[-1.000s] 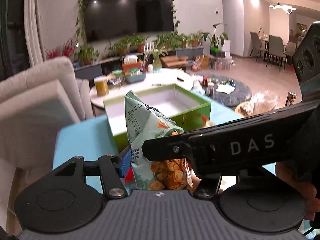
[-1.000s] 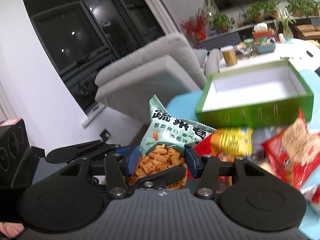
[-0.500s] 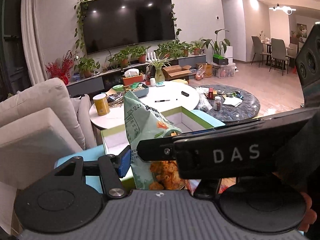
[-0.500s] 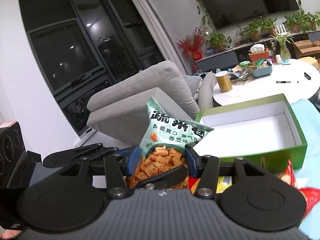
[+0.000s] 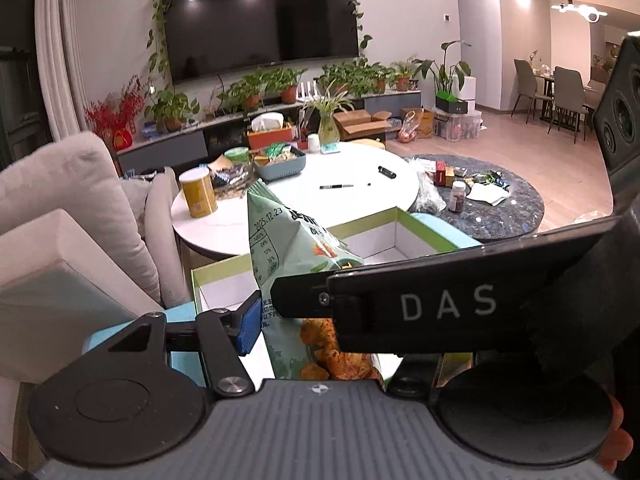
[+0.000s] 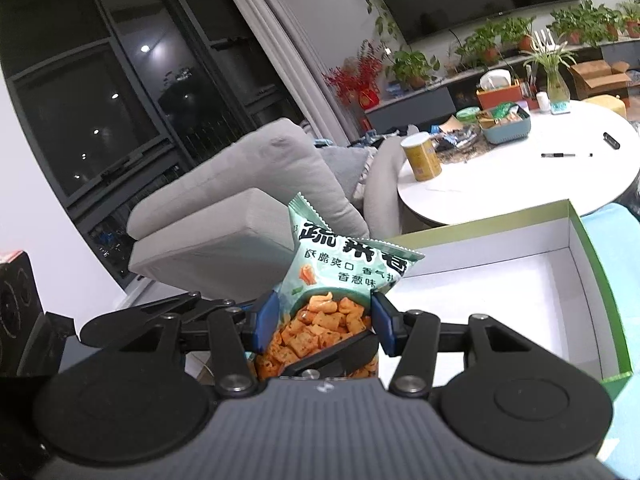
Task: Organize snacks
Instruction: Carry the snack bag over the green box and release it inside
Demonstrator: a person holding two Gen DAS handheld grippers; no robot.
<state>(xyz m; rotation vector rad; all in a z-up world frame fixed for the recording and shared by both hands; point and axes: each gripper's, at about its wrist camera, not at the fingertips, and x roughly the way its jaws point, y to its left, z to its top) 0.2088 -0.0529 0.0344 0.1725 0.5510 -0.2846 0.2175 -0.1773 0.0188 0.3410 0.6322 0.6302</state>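
On the left, the left gripper (image 5: 320, 320) is pinching the pale green snack bag (image 5: 292, 248) from its side: the blue pad (image 5: 249, 326) is pressing against the bag's printed back, while the other finger is hidden behind the right gripper's black arm crossing in front, so only one contact is showing. In the middle, the same bag is standing upright in the air, its crimped top corner pointing up and its window of orange crackers sitting low between the fingers. To the right, the right gripper (image 6: 322, 326) is squeezing that bag across its lower front, both blue pads (image 6: 267, 322) pressing into the film, so both hand-held tools are carrying one packet together. Farther right, the green box (image 6: 592, 280) with the white inside is lying open on the light blue tabletop (image 5: 182, 316), just beyond and below the bag, and the part of its floor that shows is holding nothing.

Judging from this, the sorting is only beginning: the first packet is on its way to the box but not yet lowered or let go, and no other snacks are showing in these views, so how many are left I cannot tell.
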